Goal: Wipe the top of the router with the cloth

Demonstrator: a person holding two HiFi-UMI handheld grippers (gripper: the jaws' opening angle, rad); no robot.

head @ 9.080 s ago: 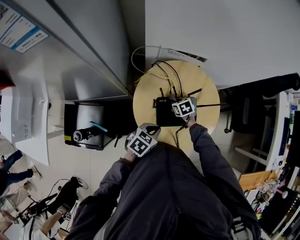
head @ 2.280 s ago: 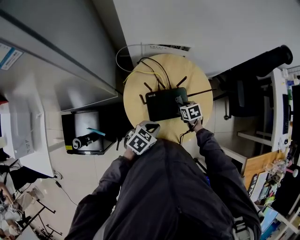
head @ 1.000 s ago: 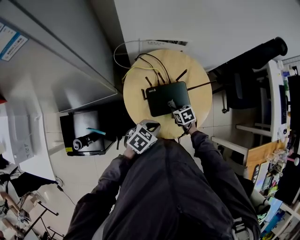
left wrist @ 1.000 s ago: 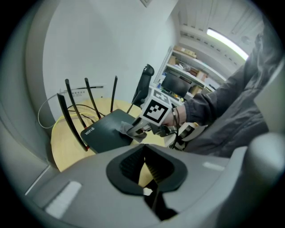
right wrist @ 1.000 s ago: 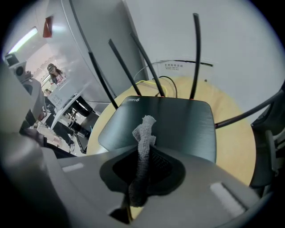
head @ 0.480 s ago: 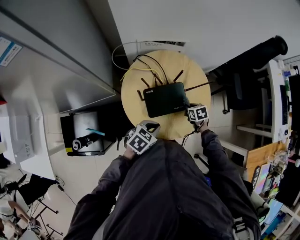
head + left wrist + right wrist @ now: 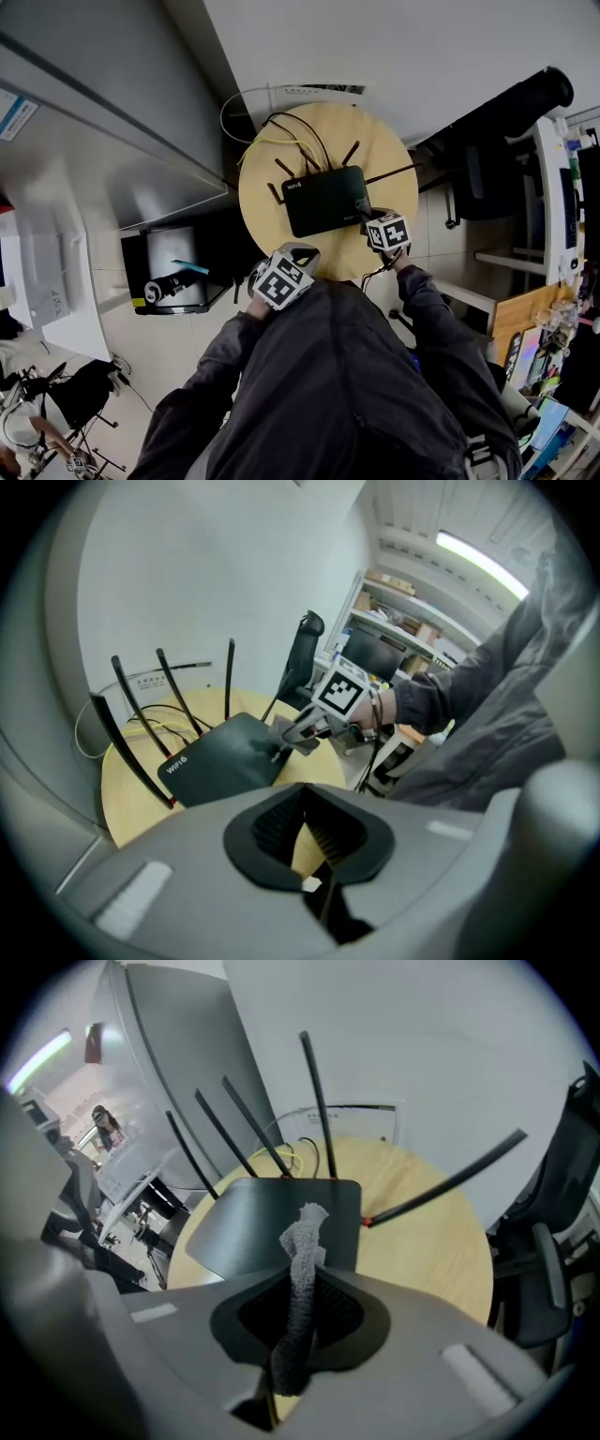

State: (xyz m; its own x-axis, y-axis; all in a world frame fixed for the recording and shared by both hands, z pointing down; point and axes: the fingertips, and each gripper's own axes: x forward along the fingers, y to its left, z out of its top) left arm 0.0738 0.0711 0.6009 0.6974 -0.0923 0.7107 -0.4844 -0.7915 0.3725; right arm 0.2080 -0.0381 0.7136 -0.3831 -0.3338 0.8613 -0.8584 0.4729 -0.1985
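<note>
A black router with several antennas lies on a round wooden table. My right gripper is at the router's near right corner, shut on a grey knitted cloth. The cloth's free end hangs over the router's top. In the left gripper view, the right gripper holds the cloth against the router's edge. My left gripper is held back near my body, off the table. Its jaws look shut with nothing between them.
Yellow and black cables run off the table's far side toward the wall. A black office chair stands to the right. A grey cabinet and a black box on the floor are to the left.
Over the last second my right gripper has carried the cloth from the middle of the router's near edge to its right corner. The left gripper has stayed put.
</note>
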